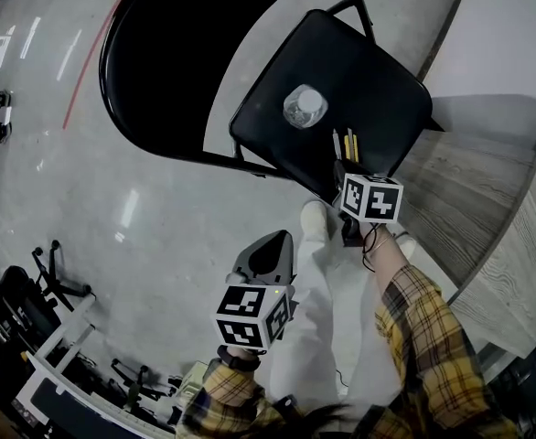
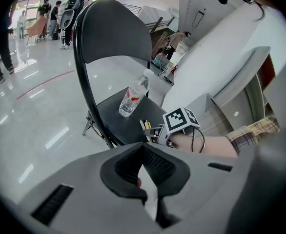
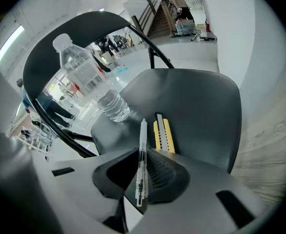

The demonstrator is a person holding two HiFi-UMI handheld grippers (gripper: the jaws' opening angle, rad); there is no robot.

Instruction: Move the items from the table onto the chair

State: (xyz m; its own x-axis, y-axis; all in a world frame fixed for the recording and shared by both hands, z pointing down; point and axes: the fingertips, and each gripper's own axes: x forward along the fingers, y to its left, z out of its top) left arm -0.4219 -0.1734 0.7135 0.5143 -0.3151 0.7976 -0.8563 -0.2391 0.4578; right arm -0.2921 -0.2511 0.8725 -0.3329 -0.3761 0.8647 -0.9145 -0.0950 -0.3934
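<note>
Clear pen (image 3: 141, 167), pinched in our right gripper (image 3: 142, 151) over the black chair seat (image 3: 204, 108); our left gripper (image 2: 143, 148) is closed, empty.

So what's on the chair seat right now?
On the seat a water bottle stands and a yellow utility knife lies near the front edge. The pen is clamped in the right gripper, not laid down. The gripper hides the seat edge beneath it.
</note>
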